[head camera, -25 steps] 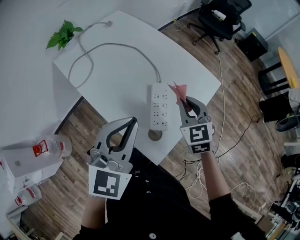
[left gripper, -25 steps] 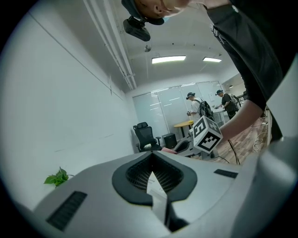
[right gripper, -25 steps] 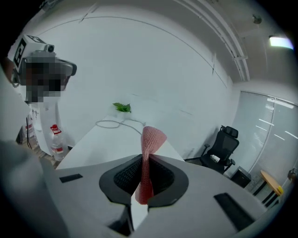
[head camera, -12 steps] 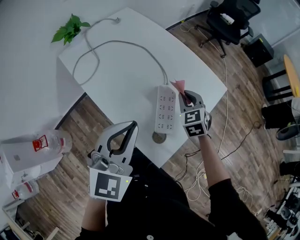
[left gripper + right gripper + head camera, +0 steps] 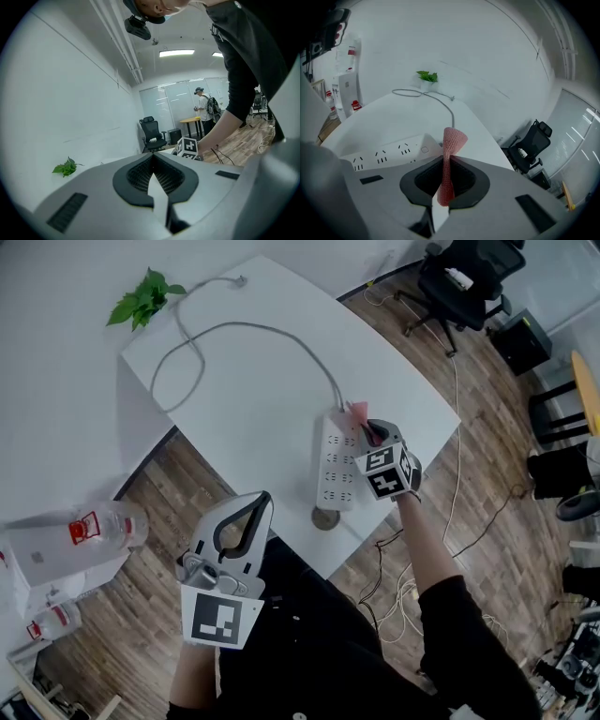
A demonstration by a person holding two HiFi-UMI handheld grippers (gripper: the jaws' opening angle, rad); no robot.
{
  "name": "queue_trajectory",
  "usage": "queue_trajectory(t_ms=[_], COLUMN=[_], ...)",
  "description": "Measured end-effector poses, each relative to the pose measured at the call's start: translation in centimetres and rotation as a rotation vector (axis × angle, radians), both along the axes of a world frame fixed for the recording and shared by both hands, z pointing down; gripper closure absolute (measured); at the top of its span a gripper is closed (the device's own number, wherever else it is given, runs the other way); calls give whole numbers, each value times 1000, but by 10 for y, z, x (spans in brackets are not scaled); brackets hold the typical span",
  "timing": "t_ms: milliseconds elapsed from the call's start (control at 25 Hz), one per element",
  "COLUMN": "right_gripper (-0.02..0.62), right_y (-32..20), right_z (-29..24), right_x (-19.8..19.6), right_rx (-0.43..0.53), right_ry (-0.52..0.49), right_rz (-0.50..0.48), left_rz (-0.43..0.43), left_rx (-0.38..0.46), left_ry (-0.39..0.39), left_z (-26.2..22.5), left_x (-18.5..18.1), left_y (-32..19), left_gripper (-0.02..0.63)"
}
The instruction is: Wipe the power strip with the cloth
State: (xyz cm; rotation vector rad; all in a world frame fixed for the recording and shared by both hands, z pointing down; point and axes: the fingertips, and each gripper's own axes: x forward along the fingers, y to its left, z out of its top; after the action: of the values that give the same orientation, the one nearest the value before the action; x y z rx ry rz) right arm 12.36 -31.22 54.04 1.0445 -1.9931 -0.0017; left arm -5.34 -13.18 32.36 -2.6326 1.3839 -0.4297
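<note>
— What is lying on the bench (image 5: 253, 381)?
— The power strip (image 5: 338, 460), just left of the right tongs (image 5: 368, 431).
— And the tongs?
— The left tongs (image 5: 265, 497) are hanging clenched and empty, well short of it. The right tongs are gripping the pink cloth (image 5: 359, 412).

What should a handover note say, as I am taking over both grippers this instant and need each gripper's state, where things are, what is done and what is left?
Right gripper: shut on the pink cloth, whose free end sticks out past the jaws, at the cord end of the power strip.
Left gripper: shut, empty, held off the near edge of the table.
Power strip: flat on the white table near its front edge, with its cord running back across the top.
Done: the cloth is gripped and at the strip; I cannot tell if it touches.
Left: wipe along the strip's top, perhaps steadying it with the left gripper.
</note>
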Motion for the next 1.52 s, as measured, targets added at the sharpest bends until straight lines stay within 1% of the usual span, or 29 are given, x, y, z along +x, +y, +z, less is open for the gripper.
queue_trajectory(t_ms=[320,720,920,1280,1520], right_gripper=[546,545,545,545,546], right_y=[7,22,36,68,91], right_z=[12,15,14,13,13], right_x=[-7,-14,-15,-16,-16], right_rx=[-47,-78,-97,-113,-137], right_ry=[-7,-30,-69,-108,-153], right_rz=[-36,-68,-59,-48,-25], left_rz=[-22,-1,19,58,82], left_rx=[-22,-19,-17,-10,-29], left_ry=[-3,-6,-1,5,6], left_z=[6,7,7,4,8], left_x=[-8,-5,0,11,20], left_y=[1,1,2,3,2], left_gripper=[594,594,594,594,594])
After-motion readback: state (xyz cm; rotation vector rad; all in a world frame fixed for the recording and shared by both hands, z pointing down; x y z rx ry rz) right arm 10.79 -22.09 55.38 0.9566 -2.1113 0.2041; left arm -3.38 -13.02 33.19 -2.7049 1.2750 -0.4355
